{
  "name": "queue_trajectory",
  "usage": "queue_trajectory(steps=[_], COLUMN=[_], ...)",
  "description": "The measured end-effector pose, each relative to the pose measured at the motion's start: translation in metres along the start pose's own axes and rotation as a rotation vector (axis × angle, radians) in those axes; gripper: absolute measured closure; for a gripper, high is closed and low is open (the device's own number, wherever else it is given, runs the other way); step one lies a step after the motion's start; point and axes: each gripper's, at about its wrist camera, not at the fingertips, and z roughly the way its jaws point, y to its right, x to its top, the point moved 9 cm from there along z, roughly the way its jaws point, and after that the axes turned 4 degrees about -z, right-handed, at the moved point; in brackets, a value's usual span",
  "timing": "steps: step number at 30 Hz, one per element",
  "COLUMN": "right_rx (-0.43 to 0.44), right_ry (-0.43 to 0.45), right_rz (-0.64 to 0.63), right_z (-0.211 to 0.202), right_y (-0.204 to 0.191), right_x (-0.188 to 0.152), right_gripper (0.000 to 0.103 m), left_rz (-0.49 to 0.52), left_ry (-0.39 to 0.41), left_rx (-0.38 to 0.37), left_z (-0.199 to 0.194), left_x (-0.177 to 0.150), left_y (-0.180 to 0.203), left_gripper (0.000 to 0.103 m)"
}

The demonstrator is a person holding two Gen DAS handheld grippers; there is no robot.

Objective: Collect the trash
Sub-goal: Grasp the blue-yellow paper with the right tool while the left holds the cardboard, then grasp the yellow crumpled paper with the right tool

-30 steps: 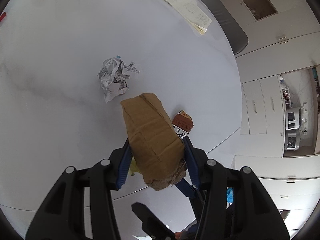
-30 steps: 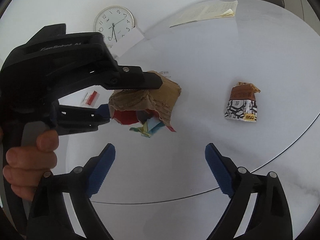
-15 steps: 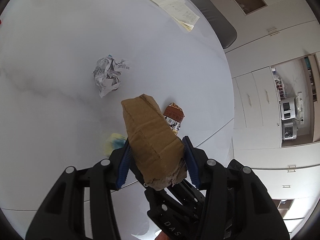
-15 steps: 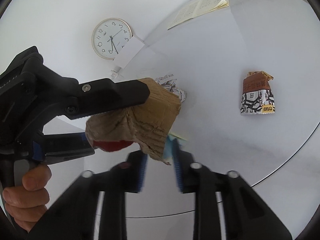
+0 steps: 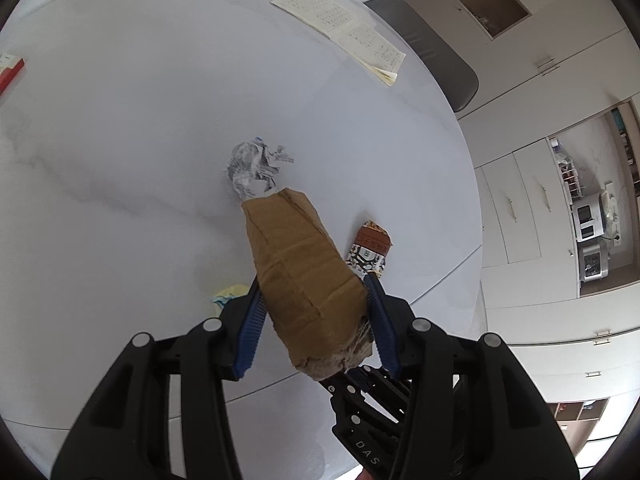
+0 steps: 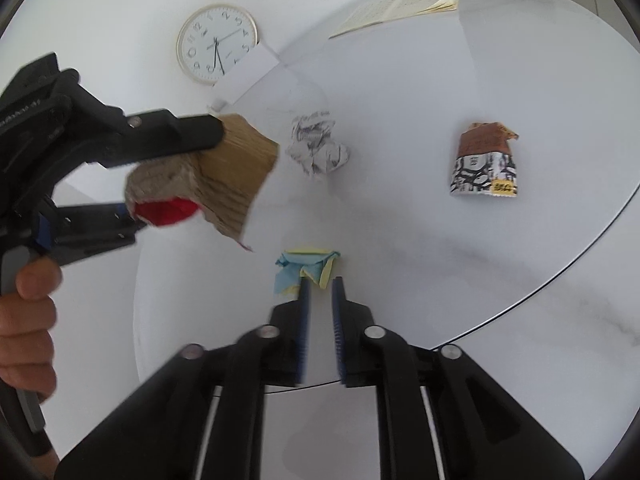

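Note:
My left gripper (image 5: 314, 300) is shut on a brown paper bag (image 5: 300, 276) and holds it above the white round table (image 5: 120, 120). The bag (image 6: 236, 168) shows red trash (image 6: 166, 210) at its mouth in the right wrist view. My right gripper (image 6: 319, 284) is shut on a blue and yellow crumpled paper (image 6: 306, 266), just above the table. That paper (image 5: 230, 294) peeks out left of the bag. A crumpled printed paper (image 5: 256, 166) (image 6: 318, 148) and a brown snack wrapper (image 5: 370, 250) (image 6: 486, 160) lie on the table.
An open booklet (image 5: 344, 32) (image 6: 396, 6) lies at the far side of the table. A grey chair (image 5: 436, 52) stands behind it. A wall clock (image 6: 216, 44) hangs at the back. A red and white item (image 5: 10, 74) lies at the table's left edge. White cabinets (image 5: 540, 200) stand to the right.
My right gripper has closed from wide open onto the blue and yellow paper. The left gripper has lifted the bag up and to the left, away from that paper.

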Motion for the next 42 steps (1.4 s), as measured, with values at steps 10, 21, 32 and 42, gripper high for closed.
queue_trajectory(steps=[10, 21, 32, 42], right_rx=[-0.109, -0.299, -0.277, -0.286], right_ry=[-0.121, -0.192, -0.097, 0.021], right_rz=[-0.241, -0.454, -0.327, -0.222], right_z=[0.046, 0.085, -0.005, -0.11], right_y=[-0.037, -0.048, -0.028, -0.005], right_x=[0.007, 0.022, 0.012, -0.008], right_gripper=[0.035, 0.064, 0.083, 0.085], left_rz=[0.108, 0.065, 0.16, 0.273], left_ry=[0.091, 0.062, 0.051, 0.02], left_rx=[0.273, 0.348, 0.316, 0.249], left_z=[-0.037, -0.036, -0.036, -0.03], left_x=[0.01, -0.001, -0.031, -0.078], left_y=[-0.082, -0.134, -0.089, -0.031], left_gripper=[0.056, 0.056, 0.056, 0.056])
